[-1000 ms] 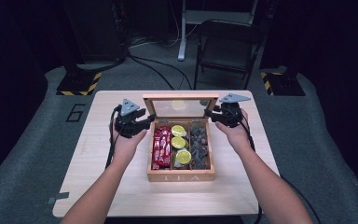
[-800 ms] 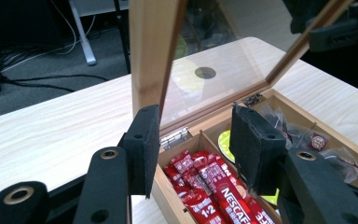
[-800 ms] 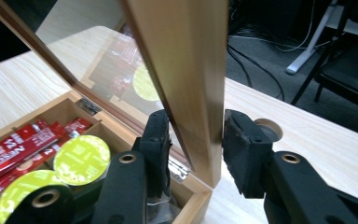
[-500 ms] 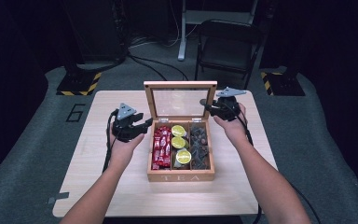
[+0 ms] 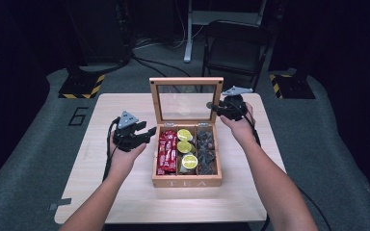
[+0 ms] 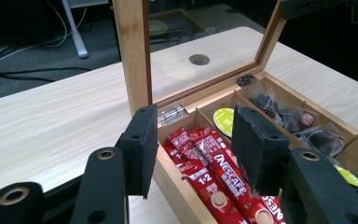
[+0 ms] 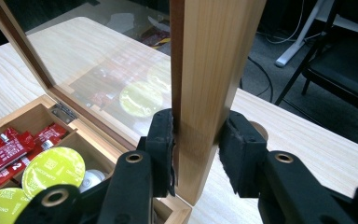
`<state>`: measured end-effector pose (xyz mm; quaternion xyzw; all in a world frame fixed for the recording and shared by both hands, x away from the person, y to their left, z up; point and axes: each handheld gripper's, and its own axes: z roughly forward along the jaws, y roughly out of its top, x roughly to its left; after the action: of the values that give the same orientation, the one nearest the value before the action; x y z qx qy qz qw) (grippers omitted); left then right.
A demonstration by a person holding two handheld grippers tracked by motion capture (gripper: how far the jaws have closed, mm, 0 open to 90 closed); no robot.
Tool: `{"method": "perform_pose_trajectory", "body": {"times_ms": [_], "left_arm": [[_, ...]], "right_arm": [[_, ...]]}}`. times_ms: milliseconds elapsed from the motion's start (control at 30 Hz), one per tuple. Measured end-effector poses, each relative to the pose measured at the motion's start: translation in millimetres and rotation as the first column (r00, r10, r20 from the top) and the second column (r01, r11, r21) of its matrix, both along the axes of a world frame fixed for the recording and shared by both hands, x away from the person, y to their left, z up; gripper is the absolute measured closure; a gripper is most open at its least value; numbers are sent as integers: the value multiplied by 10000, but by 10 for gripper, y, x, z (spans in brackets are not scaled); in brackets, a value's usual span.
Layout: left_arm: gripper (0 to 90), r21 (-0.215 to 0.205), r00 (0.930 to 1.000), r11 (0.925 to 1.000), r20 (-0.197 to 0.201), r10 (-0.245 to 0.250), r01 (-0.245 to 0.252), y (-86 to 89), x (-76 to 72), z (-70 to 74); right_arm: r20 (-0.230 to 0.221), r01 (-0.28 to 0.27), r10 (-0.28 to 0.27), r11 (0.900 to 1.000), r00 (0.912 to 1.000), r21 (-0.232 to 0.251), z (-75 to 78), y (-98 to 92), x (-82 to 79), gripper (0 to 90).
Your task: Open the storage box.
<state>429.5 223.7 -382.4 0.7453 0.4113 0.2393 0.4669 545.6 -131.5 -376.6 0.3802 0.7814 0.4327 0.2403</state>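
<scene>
High view: a wooden tea box (image 5: 187, 182) sits mid-table (image 5: 77, 192), its glass lid (image 5: 186, 100) standing upright on the back hinges.
Change: a second ago the lid leaned low over the box; now it stands near vertical, so the opening looks almost done.
Right gripper (image 5: 218, 108): pinches the right side rail of the lid frame; in the right gripper view both pads (image 7: 164, 140) press on the wood (image 7: 205, 93). Its jaws have just been closing, with the rail between them.
Left gripper (image 5: 143, 135): hovers just left of the box, jaws spread and holding nothing; the left gripper view looks between them at the red coffee sticks (image 6: 214, 172).
Contents: red sticks (image 5: 166, 153) in the left compartment, green-topped pods (image 5: 185, 147) in the middle, dark sachets (image 5: 206, 150) in the right.
Meaning: with the compartments exposed, the free left gripper seems placed to reach in; the lid probably needs to tip a little further back or stay held so it does not fall shut.
</scene>
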Motion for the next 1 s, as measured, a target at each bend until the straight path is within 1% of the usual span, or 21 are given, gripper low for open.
{"method": "perform_pose_trajectory", "body": {"times_ms": [100,167,267,300,367,433,467,500,600,667,767,833,867,900,933,1000], "left_arm": [[498,5,9999,10000,-142,-63,63,24,-14,-13],[494,16,9999,10000,-117,-28,29,34,-19,-20],[490,-30,9998,10000,-176,32,-32,40,-16,-42],[489,-20,9997,10000,-261,15,-16,41,-17,-47],[488,-2,9996,10000,-273,35,-35,32,-19,-67],[487,22,9994,10000,-341,-39,40,29,-23,-78],[486,11,9996,10000,-260,57,-57,17,-24,-91],[485,25,9996,10000,-273,37,-36,13,-25,-97],[484,32,9996,10000,-284,29,-28,-2,-24,-106],[483,-30,9995,10000,-327,-1,0,-16,-25,-111],[483,-18,9993,10000,-350,-97,96,-54,-21,-133],[483,49,9987,9998,-470,-206,209,-80,-18,-149],[483,123,9989,9997,-419,-216,221,-95,-15,-159],[483,125,9986,9996,-456,-253,259,-111,-15,-166],[483,114,9989,9996,-413,-241,246,-127,-15,-179],[482,110,9981,9994,-525,-316,322,-151,-10,-196]], "right_arm": [[-142,26,-25,10000,9999,42,10,3,26,654],[-258,65,-63,10000,9996,66,16,7,46,655],[-327,60,-57,9999,9994,84,20,7,85,653],[-338,63,-60,9999,9994,84,20,6,95,653],[-382,93,-89,9999,9992,96,20,9,117,652],[-413,120,-115,9998,9991,127,18,9,139,652],[-435,146,-139,9998,9990,156,16,10,150,651],[-510,201,-191,9996,9985,197,17,14,155,650],[-435,265,-258,9995,9987,145,12,24,185,647],[-527,393,-377,9988,9979,294,3,29,196,647],[-539,462,-440,9982,9976,393,-9,26,223,647],[-594,522,-494,9975,9970,469,-15,27,235,647],[-614,565,-534,9971,9967,509,-18,27,240,646],[-627,564,-529,9969,9966,553,-22,28,248,646],[-628,591,-555,9966,9965,572,-26,29,254,645],[-703,697,-652,9955,9954,635,-28,35,259,645]]}}
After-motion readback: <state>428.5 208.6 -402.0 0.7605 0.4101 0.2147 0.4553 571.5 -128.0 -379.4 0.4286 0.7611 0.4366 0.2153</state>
